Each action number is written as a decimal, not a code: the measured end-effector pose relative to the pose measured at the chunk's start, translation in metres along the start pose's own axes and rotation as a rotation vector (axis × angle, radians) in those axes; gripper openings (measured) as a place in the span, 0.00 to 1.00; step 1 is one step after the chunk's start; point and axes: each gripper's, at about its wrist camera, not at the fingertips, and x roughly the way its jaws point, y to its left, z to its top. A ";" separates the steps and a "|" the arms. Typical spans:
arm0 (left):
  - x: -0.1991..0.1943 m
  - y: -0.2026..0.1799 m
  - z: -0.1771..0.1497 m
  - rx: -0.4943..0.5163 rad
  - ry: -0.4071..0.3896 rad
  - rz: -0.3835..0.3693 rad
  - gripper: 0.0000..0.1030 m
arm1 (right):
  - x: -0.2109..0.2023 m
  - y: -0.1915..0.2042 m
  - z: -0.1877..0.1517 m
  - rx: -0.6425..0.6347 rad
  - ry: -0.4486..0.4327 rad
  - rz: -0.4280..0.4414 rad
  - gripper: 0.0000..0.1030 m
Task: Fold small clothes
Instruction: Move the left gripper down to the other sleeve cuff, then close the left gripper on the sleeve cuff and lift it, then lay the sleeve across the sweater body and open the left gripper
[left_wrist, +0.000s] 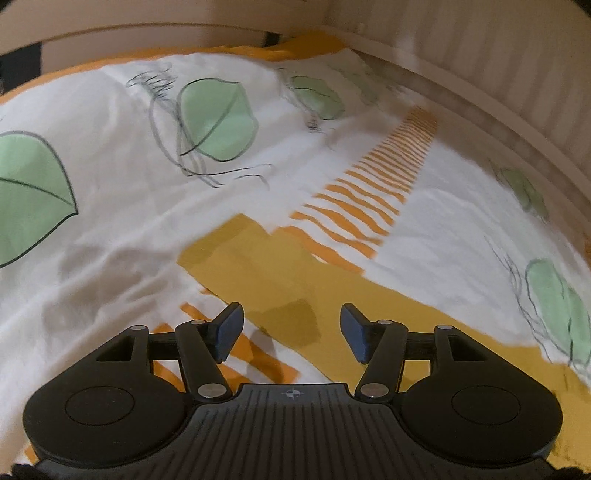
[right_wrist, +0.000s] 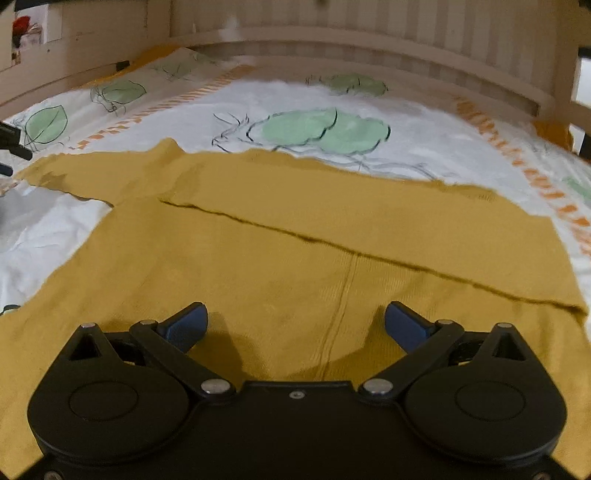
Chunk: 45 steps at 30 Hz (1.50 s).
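Both tools released, left tool (left_wrist: 291, 330), right tool (right_wrist: 295, 325), over mustard garment (right_wrist: 295, 240), long axis running left to right

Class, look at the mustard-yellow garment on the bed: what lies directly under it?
The mustard-yellow garment lies spread on a white bedsheet printed with green leaves and orange stripes, which shows around its edges. Whatever sits beneath the garment's middle is covered and cannot be seen.

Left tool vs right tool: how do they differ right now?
The left tool hangs over the leaf-print bedsheet with only a narrow strip of the mustard garment below it; the right tool sits over the garment's broad folded body. The right tool's gap looks wider. Both are open and hold nothing.
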 end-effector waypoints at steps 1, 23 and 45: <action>0.003 0.005 0.002 -0.011 -0.001 0.005 0.55 | 0.001 -0.003 0.000 0.015 0.004 0.009 0.99; 0.027 0.008 0.019 -0.062 -0.058 -0.072 0.06 | 0.008 0.001 -0.003 0.010 -0.010 -0.008 1.00; -0.127 -0.264 -0.021 0.289 -0.164 -0.482 0.06 | 0.000 -0.019 0.008 0.061 0.037 0.101 0.99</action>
